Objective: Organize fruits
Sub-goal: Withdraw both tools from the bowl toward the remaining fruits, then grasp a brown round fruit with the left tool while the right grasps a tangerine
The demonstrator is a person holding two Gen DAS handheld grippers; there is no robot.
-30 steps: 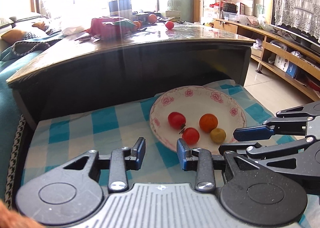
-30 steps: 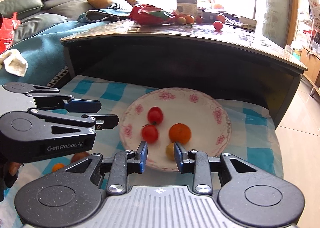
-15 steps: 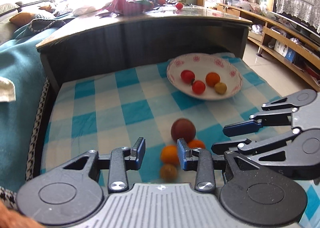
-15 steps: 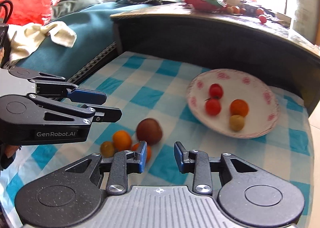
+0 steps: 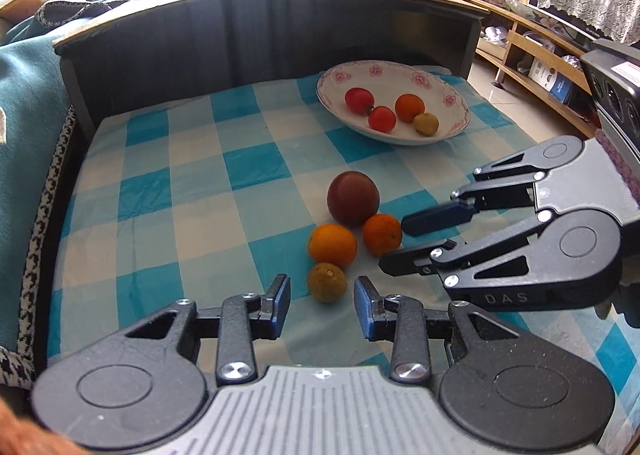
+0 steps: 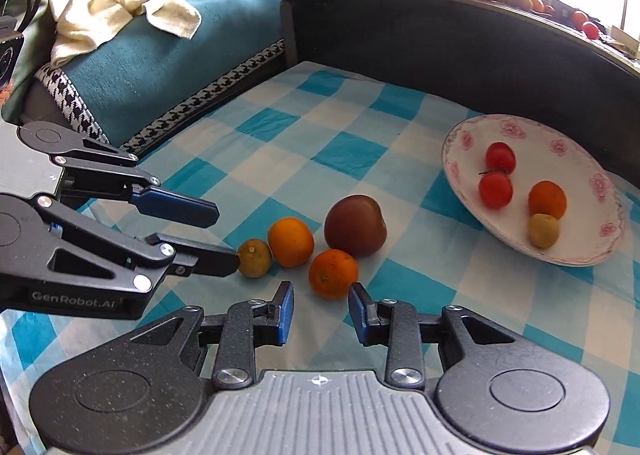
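Four loose fruits cluster on the checked cloth (image 5: 192,183): one dark plum (image 5: 353,197), two oranges (image 5: 332,245) (image 5: 382,234) and one greenish fruit (image 5: 327,282); four more lie in the flowered plate (image 5: 454,129), two tomatoes, one orange, one yellowish fruit. Both the left gripper (image 5: 322,305) and the right gripper (image 6: 320,309) stand slightly apart, holding nothing, just short of the cluster. "GenRobot.AI" and "DAS" are readable on them.

Right claw (image 5: 394,245) body cut off at frame edge, far tabletop fruit (image 6: 588,29) too small to identify
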